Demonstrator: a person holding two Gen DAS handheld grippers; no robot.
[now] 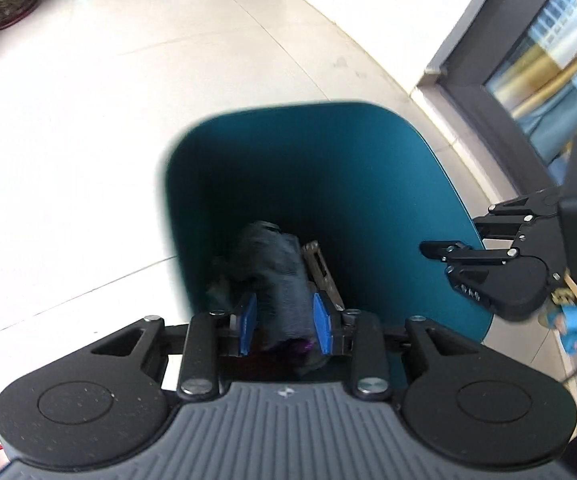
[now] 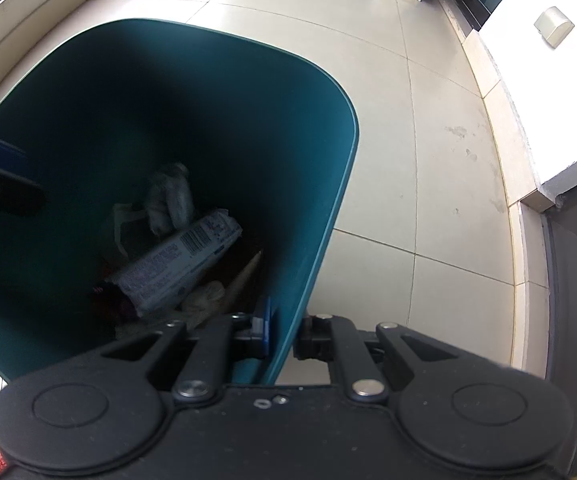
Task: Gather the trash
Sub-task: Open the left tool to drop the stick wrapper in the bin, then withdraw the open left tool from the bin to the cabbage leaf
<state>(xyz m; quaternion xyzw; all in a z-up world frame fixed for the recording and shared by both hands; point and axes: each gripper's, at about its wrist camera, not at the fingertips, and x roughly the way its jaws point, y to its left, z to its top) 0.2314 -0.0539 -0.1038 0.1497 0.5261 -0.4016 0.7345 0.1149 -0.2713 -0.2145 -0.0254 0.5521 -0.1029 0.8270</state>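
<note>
The left gripper (image 1: 284,322) holds a blurred dark wrapper (image 1: 278,276) loosely over the teal bin (image 2: 328,208); the right gripper (image 2: 284,334) clamps the bin's rim.

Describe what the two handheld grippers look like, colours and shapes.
Both are black linkage frames with silver pivot bolts, round discs at each side and blue finger pads. The left gripper has a grey ribbed body; the right gripper has a black one, with a green light.
</note>
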